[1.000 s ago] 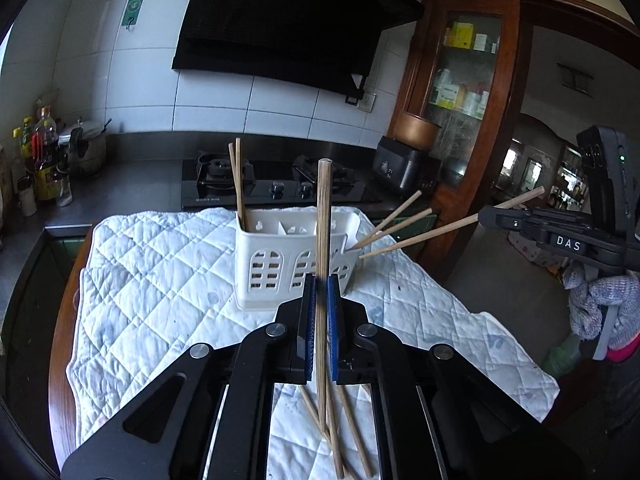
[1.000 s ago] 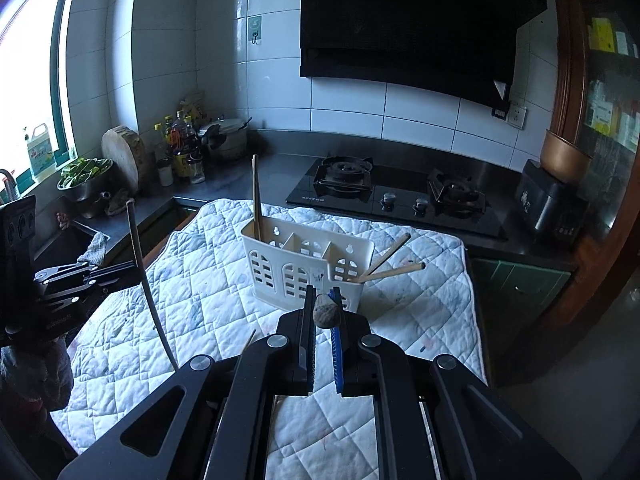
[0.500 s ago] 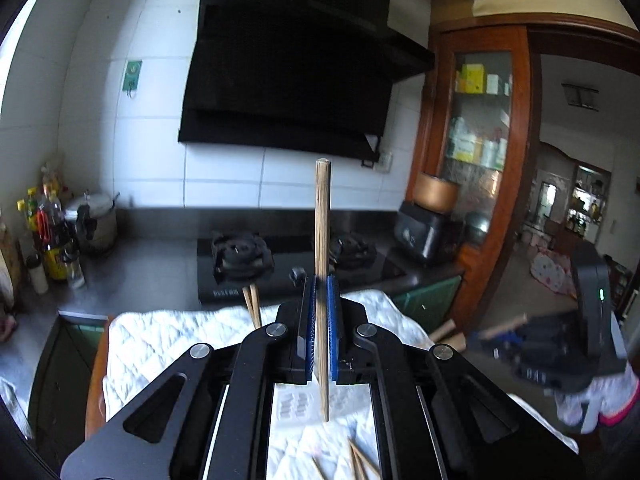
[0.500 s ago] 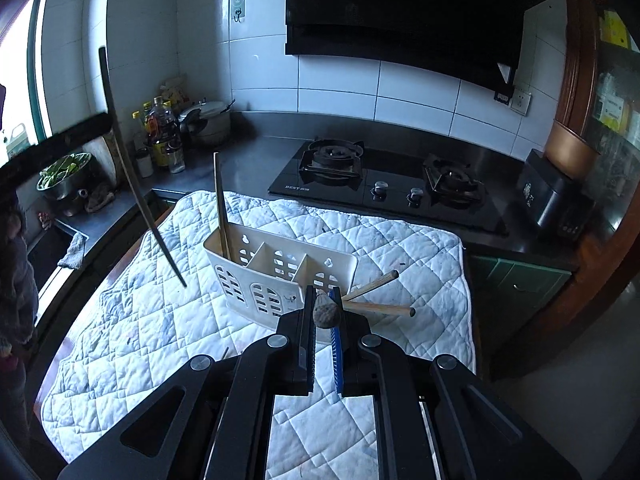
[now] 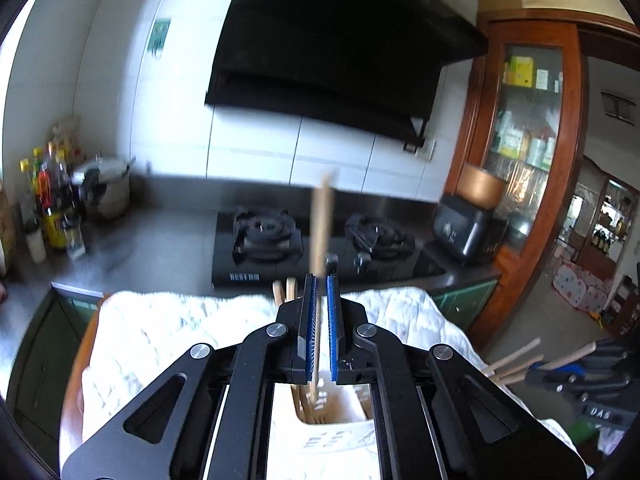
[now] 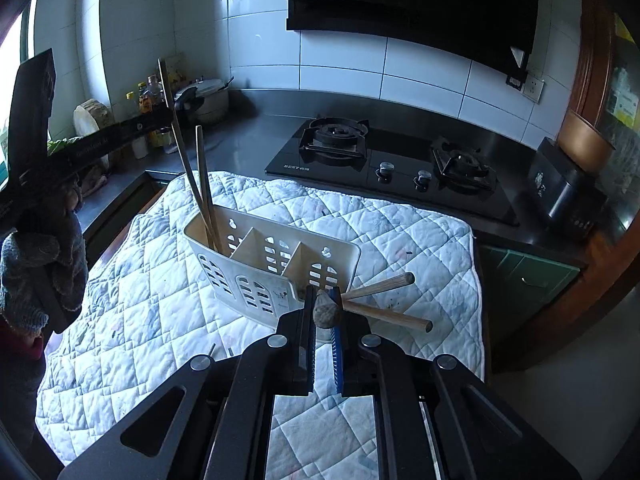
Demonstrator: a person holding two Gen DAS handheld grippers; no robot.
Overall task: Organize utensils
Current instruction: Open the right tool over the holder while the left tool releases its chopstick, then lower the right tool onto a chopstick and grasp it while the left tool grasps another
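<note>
Hob (image 6: 384, 164) front seemingly reads "BESTAR"; right claw (image 5: 576, 376) labelled "DAS".

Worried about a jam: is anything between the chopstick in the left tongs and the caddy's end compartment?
Nothing visible blocks it. The chopstick in the left tongs reaches into the white caddy's end compartment, beside chopsticks standing there.

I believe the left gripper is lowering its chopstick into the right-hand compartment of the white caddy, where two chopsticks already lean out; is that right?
Not quite. The left gripper has its chopstick at the left-end compartment of the white caddy, beside one already standing there. The two that lean out are at the right end, by the right gripper. The right wrist view shows this.
</note>
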